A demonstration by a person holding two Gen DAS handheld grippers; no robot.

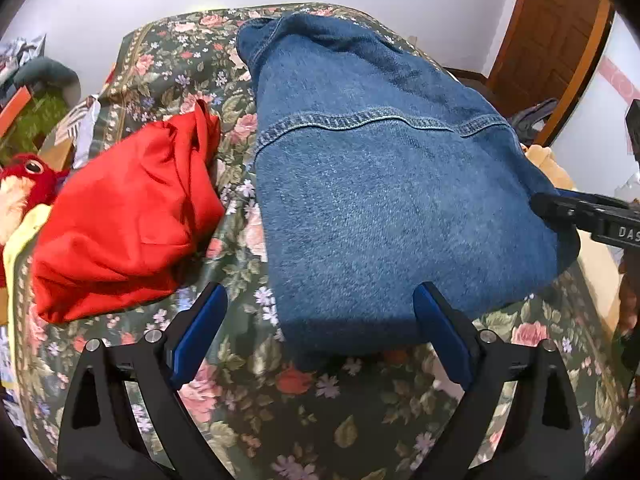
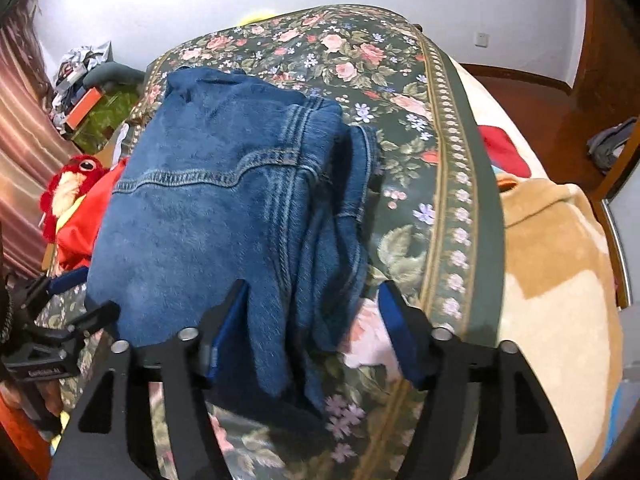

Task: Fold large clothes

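Observation:
A folded blue denim garment [image 1: 376, 184] lies on the floral bed cover [image 1: 280, 400]. It also shows in the right wrist view [image 2: 208, 216], with a bunched sleeve part hanging toward the near edge. My left gripper [image 1: 320, 304] is open, its jaws wide apart at the garment's near edge, the cloth's corner between them. My right gripper [image 2: 314, 300] is open too, with the denim's near right edge lying between its fingers. The right gripper's tip [image 1: 560, 206] shows at the garment's right side in the left view.
A crumpled red garment [image 1: 128, 216] lies left of the denim. A red plush toy [image 2: 76, 184] sits at the bed's left edge. A tan blanket [image 2: 560, 280] lies right of the cover. Clutter stands by the far left wall, a wooden door at the right.

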